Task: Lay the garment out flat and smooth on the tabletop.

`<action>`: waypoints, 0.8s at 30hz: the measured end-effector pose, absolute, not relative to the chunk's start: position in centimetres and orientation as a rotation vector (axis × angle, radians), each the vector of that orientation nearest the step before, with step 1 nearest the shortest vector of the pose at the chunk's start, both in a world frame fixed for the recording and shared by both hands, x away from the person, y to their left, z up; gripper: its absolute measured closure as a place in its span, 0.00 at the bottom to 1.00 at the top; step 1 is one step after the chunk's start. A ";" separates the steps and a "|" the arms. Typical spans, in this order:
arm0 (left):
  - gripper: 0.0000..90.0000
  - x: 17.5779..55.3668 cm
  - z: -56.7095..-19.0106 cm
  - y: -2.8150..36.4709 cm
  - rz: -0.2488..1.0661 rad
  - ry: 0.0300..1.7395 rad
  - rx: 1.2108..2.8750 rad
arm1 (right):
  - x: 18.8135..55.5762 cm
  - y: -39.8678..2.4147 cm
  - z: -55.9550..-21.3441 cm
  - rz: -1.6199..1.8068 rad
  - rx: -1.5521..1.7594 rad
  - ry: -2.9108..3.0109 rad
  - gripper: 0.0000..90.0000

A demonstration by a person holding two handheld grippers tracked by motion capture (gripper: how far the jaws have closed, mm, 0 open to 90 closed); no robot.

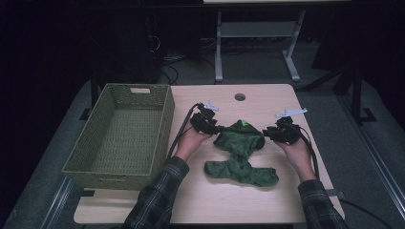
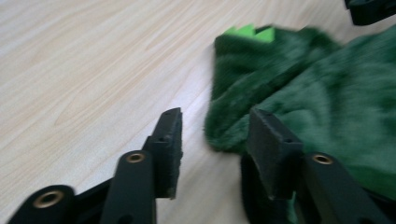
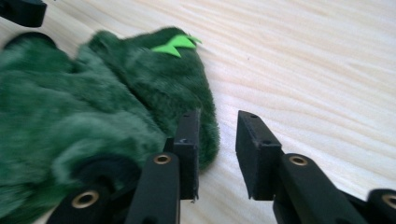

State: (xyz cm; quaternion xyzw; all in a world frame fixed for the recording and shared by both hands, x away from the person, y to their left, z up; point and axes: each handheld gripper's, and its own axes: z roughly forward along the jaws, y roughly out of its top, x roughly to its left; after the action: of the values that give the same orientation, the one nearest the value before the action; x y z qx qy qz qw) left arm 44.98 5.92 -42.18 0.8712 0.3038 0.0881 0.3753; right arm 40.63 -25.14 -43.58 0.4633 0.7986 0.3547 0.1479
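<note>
A dark green fuzzy garment [image 1: 241, 152] lies crumpled on the wooden table [image 1: 267, 202], with a bright green spiked trim [image 1: 244, 123] at its far edge. My left gripper [image 1: 217, 129] sits at the garment's left edge. In the left gripper view its jaws [image 2: 215, 116] stand apart and the garment [image 2: 327, 93] reaches just past the right jaw without being pinched. My right gripper [image 1: 266, 133] sits at the garment's right edge. In the right gripper view its jaws [image 3: 218, 115] are apart over bare wood, and the garment [image 3: 93, 102] lies behind the left jaw.
A green woven basket [image 1: 114, 177], with nothing inside, stands on the left part of the table. A round cable hole [image 1: 239, 97] is near the far edge. Bare wood runs along the near edge, between the person's plaid sleeves.
</note>
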 end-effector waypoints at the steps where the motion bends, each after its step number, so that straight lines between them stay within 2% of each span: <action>1: 0.53 44.7 -41.9 6.0 0.224 0.771 2.224 | 40.6 -25.2 -43.2 1.018 1.334 2.305 0.72; 11: 0.19 41.1 -40.9 7.7 0.197 0.739 2.247 | 38.1 -25.0 -40.8 1.098 1.282 2.293 0.62; 14: 0.15 39.8 -41.1 8.4 0.188 0.737 2.245 | 37.5 -24.8 -40.6 1.127 1.261 2.304 0.60; 24: 0.14 35.0 -42.1 10.2 0.199 0.704 2.220 | 36.0 -23.3 -39.9 1.198 1.200 2.338 0.56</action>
State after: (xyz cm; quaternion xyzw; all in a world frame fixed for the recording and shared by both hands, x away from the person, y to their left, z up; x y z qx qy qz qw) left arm 35.04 10.25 -42.10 0.8741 0.2773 0.0783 0.3911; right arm 35.97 -23.34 -39.90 0.4121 0.8030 0.4115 0.1265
